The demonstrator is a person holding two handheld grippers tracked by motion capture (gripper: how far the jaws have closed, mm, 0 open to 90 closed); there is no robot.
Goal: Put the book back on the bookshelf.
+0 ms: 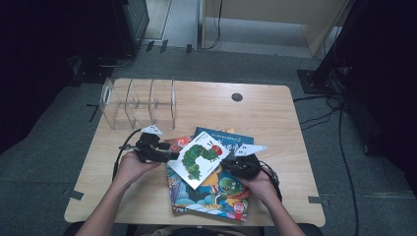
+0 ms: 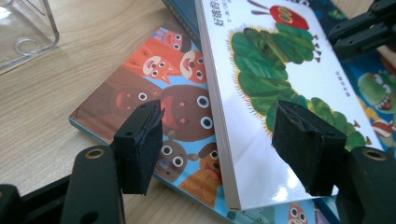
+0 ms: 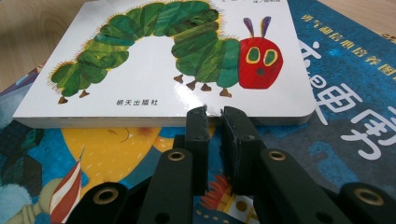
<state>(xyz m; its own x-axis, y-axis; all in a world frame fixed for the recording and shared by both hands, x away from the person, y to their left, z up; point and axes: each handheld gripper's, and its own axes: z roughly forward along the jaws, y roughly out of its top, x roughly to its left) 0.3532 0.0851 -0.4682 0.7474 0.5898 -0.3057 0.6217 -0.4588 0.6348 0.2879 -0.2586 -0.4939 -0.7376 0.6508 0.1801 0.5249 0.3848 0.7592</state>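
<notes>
So from my screen: the wooden table (image 1: 275, 105) takes up most of the high view, with a clear acrylic divider rack (image 1: 138, 102) at its far left. Near my edge there's a messy pile of picture books: a big cartoon one with a sun (image 1: 216, 194) at the bottom, a blue one (image 1: 231, 137) poking out behind, and an animal-faces one (image 2: 154, 100) on the left. On top sits the white caterpillar book (image 1: 200, 158), tilted, its left edge lifted off the pile.

The left gripper (image 1: 169, 155) has its jaws spread wide, one either side of that book's spine edge, pads not pressing. The right gripper (image 3: 214, 116) is pinched nearly closed on the book's near edge, at the caterpillar's head end.
</notes>
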